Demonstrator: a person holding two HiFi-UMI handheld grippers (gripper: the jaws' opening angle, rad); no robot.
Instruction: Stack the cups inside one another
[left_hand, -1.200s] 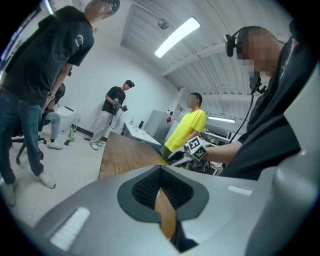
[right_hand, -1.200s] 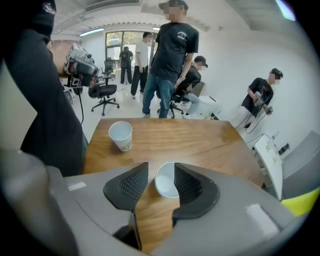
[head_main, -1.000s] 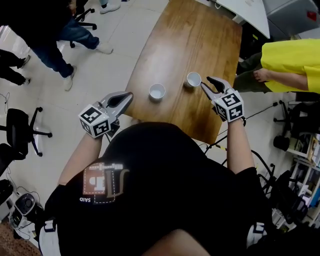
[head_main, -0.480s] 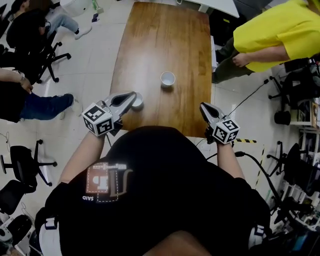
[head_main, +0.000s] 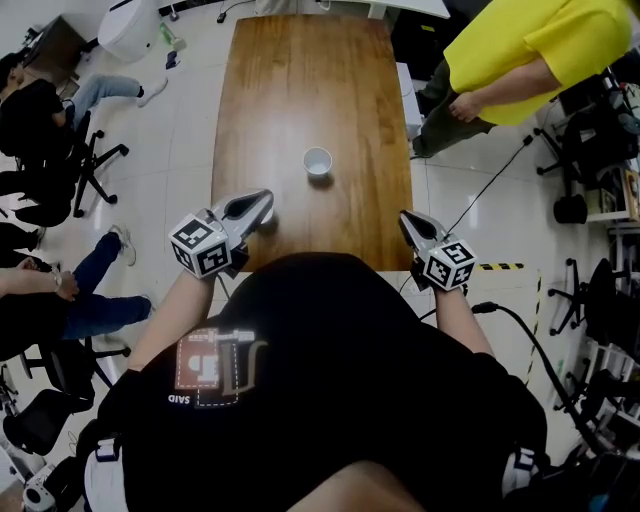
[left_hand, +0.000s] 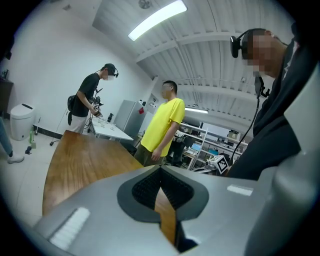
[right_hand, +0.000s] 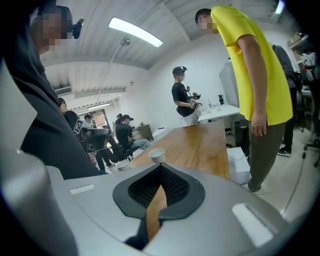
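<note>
We hold both grippers over the near end of the long brown wooden surface (head_main: 300, 90). Our left gripper (head_main: 262, 200) hovers at the near left edge with its dark ribbed fingers (left_hand: 145, 187) closed tip to tip on nothing. Our right gripper (head_main: 405, 218) hangs at the near right corner. Its fingers (right_hand: 172, 187) have just been closing and now meet, with nothing between them. One small white paper cup (head_main: 318, 161) stands upright and alone near the middle of the surface. A second white paper cup (right_hand: 121, 164) sits apart from it, nearer the left edge. A person in a yellow shirt (head_main: 520, 50) stands beside the right edge.
</note>
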